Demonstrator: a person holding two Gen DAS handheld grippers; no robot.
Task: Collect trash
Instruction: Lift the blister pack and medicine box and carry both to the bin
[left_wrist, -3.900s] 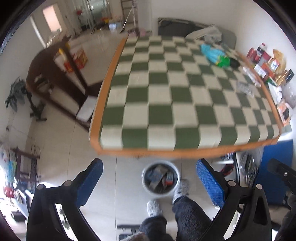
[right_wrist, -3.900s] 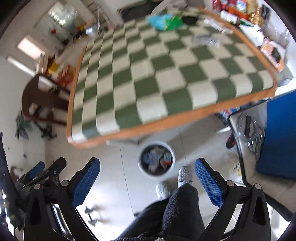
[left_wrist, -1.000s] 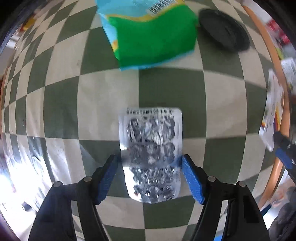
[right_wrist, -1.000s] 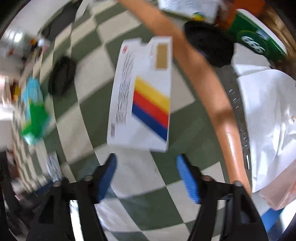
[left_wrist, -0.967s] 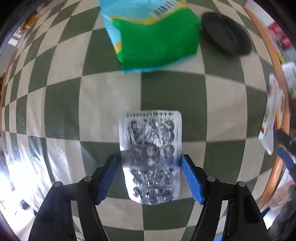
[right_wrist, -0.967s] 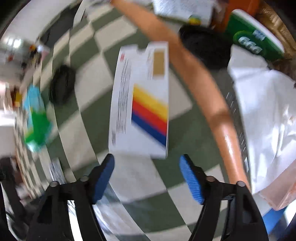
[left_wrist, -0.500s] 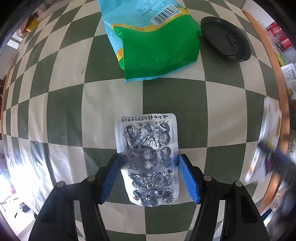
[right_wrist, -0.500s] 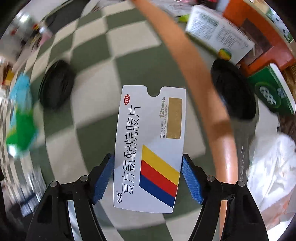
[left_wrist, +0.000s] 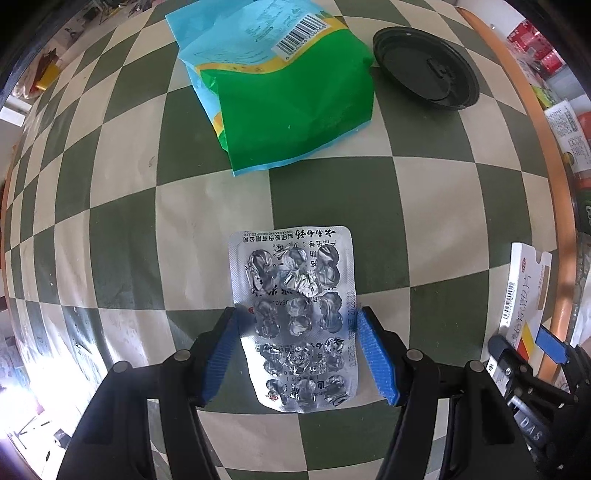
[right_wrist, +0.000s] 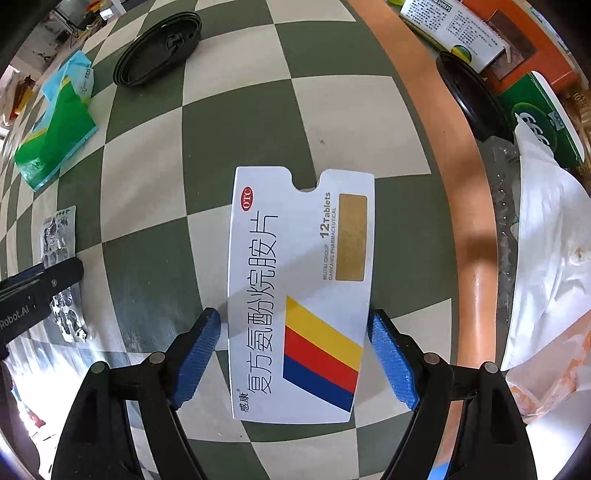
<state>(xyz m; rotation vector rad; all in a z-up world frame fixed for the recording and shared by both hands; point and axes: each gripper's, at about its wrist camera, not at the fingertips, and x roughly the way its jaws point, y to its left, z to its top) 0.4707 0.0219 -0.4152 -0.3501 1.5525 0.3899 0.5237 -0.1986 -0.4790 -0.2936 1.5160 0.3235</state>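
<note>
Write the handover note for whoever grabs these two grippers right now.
Left gripper: open, straddling the used blister pack flat on the checkered table; not yet clamped.
Right gripper: open, straddling the white tablet box near the table's orange edge.
Nothing lifted yet.
Left: close on both, then collect the green snack bag and black lid. No bin is in view now.

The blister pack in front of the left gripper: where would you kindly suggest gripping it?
Across its two long edges at the near half, coming along its length. The blister pack lies flat and thin, with the left gripper already straddling it.
</note>
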